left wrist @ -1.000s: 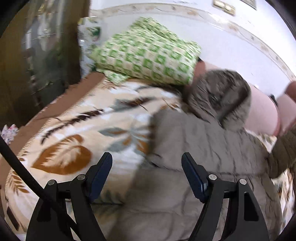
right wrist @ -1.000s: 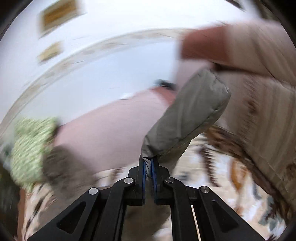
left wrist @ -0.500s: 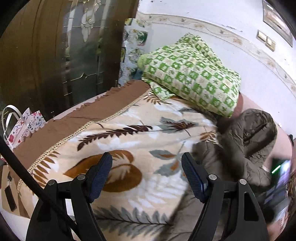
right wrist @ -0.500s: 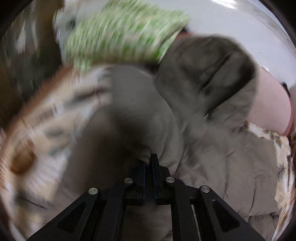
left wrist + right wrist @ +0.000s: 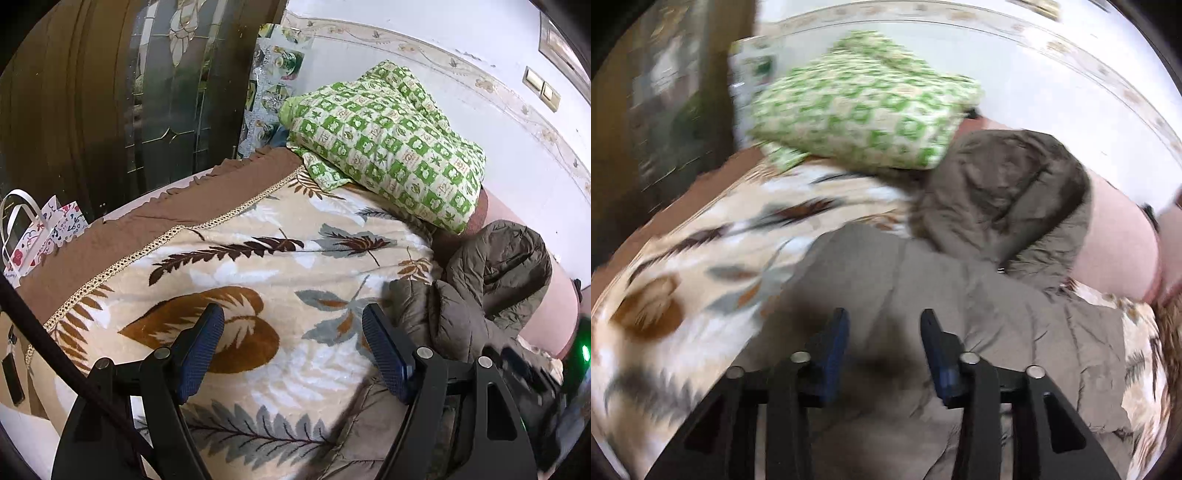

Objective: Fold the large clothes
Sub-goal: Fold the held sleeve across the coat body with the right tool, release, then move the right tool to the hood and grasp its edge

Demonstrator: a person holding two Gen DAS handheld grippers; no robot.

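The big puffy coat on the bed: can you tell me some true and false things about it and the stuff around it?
1. The grey-brown puffy hooded coat lies on a cream blanket with a leaf pattern. True.
2. The right tool is clamped tight on a sleeve. False: its jaws have just been opening and nothing is pinched between them; the coat lies under them.
3. A green-and-white checked quilt sits folded near the wall. True.
4. The left tool holds the coat's hood. False: it is open, over the blanket, with the coat beside it.
5. The coat's hood is bright red. False: it is grey-brown.
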